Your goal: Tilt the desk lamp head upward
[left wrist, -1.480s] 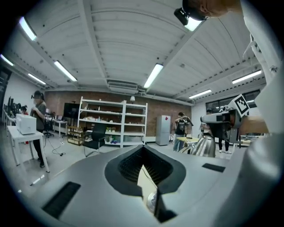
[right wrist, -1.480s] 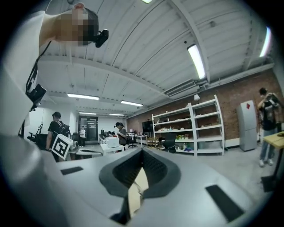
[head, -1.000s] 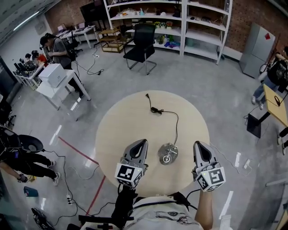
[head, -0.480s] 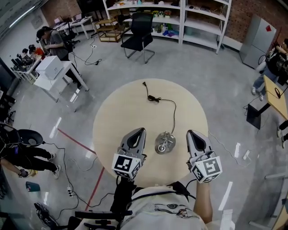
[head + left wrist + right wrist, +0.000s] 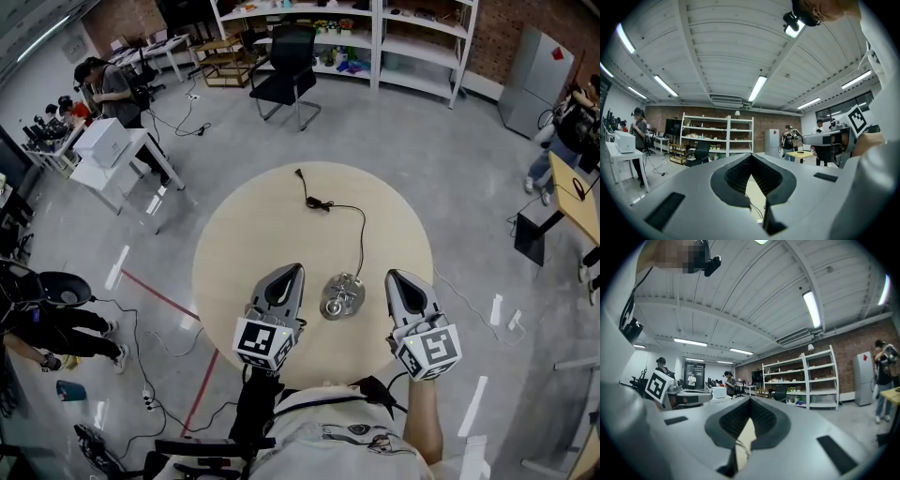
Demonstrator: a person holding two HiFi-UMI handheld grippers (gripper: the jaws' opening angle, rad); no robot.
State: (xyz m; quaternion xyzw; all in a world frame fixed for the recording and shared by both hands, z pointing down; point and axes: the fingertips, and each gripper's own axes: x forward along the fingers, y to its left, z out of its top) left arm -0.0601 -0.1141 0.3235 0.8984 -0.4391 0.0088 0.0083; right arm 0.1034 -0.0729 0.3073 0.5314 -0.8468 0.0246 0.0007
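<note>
A small chrome desk lamp (image 5: 339, 298) stands on the round beige table (image 5: 244, 253), seen from straight above. Its black cord (image 5: 363, 239) runs to a plug (image 5: 309, 201) at the far side. My left gripper (image 5: 289, 271) hovers just left of the lamp and my right gripper (image 5: 395, 277) just right of it. Neither touches the lamp. Both are shut with nothing in them. In the left gripper view the left gripper (image 5: 751, 155) points level across the room, and so does the right gripper (image 5: 750, 399) in its own view. The lamp head is hidden in both.
A black office chair (image 5: 289, 66) and white shelves (image 5: 412, 47) stand beyond the table. A white side table (image 5: 108, 150) and people are at the left, another desk (image 5: 577, 211) at the right. Cables (image 5: 155, 323) lie on the floor at the left.
The head view has shifted a little, so table and lamp sit higher in the picture. Both grippers stay beside the lamp, the right one slightly closer.
</note>
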